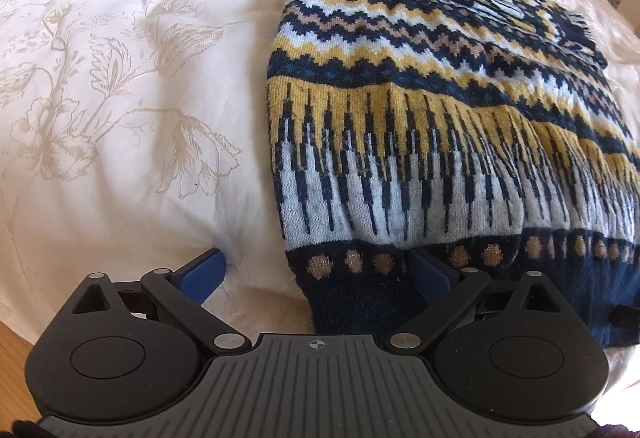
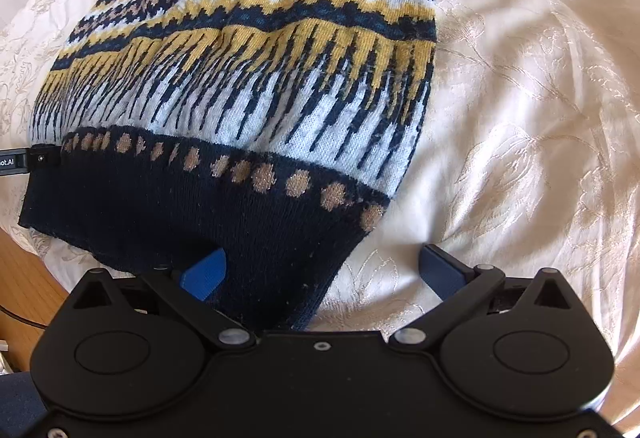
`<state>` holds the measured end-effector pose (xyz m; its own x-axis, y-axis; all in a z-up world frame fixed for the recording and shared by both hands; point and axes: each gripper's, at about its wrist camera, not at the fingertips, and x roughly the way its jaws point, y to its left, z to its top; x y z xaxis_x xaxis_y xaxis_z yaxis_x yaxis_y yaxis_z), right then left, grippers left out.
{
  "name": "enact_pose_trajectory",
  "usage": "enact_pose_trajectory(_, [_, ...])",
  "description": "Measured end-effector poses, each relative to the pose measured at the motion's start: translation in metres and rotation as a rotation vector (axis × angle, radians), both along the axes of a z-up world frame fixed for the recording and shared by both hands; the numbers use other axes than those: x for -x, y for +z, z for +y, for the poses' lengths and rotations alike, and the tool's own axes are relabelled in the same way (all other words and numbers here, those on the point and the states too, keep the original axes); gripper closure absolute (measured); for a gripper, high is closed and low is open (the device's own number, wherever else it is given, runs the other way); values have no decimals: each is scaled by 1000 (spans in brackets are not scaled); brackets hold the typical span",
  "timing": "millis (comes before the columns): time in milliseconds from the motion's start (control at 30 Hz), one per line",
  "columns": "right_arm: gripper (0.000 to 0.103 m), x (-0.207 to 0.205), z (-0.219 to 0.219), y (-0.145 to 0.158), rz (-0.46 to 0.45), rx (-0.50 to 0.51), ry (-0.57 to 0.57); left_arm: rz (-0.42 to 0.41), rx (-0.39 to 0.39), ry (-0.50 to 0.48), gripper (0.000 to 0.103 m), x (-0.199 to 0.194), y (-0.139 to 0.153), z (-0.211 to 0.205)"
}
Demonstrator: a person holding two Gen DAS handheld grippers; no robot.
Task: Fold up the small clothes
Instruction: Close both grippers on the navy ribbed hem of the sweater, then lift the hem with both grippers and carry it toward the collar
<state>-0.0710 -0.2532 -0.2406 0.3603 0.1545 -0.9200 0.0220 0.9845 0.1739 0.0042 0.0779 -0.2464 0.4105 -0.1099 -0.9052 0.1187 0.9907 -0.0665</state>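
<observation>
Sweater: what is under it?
The sweater lies on a cream floral bedspread, which shows around it. Whatever is beneath the knit itself is covered. Both grippers are open at its hem.

1. A knitted sweater (image 1: 420,110) banded in navy, mustard yellow, pale blue and tan zigzags is lying flat, its sleeves folded across the chest.
2. Its plain navy ribbed hem (image 2: 180,222), topped by tan dots, is lying nearest the claws, a corner reaching between each one's spread fingers.
</observation>
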Motion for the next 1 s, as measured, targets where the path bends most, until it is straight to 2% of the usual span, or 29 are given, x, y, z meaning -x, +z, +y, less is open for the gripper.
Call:
enact_pose_trajectory(133, [0,4,-5,2,-10,-20,-5,49,63,40,4,-4,-1,9])
enact_pose_trajectory(200, [0,4,-5,3,-6,-18,-1,46,80,45,9,0,1,13])
enact_pose_trajectory(467, [0,3,1,4,9,3,22,29,91,-26,24,20,5,5])
enact_pose_trajectory(567, [0,4,2,4,7,-8,35,36,98,-66,25,22,5,0])
enact_pose_trajectory(600, [1,5,1,5,4,-11,34,36,105,-78,29,23,6,0])
enact_pose_trajectory(633, [4,6,1,6,1,-13,30,35,110,-87,32,23,6,-1])
enact_pose_trajectory(700, [14,5,-1,10,-5,-22,13,39,132,-96,46,21,7,-1])
enact_pose_trajectory(733, [21,5,-3,12,-8,-34,4,45,148,-98,49,21,7,-1])
enact_pose_trajectory(800, [35,3,-5,16,-7,-71,-6,57,169,-103,66,20,9,-1])
enact_pose_trajectory(833, [47,1,-6,17,-6,-95,-1,62,176,-108,72,19,10,-2])
enact_pose_trajectory(867, [63,-1,-6,18,1,-129,7,68,179,-114,83,19,11,-3])
enact_pose_trajectory(900, [72,-3,-6,20,10,-152,7,71,181,-115,86,18,13,-3])
enact_pose_trajectory(933, [84,-5,-6,21,15,-166,1,66,186,-114,87,19,15,-3])
enact_pose_trajectory(967, [90,-6,-7,24,12,-180,-12,62,191,-113,90,19,18,-2])
enact_pose_trajectory(1000, [90,-7,-8,27,7,-193,-23,56,197,-110,93,18,22,-1])
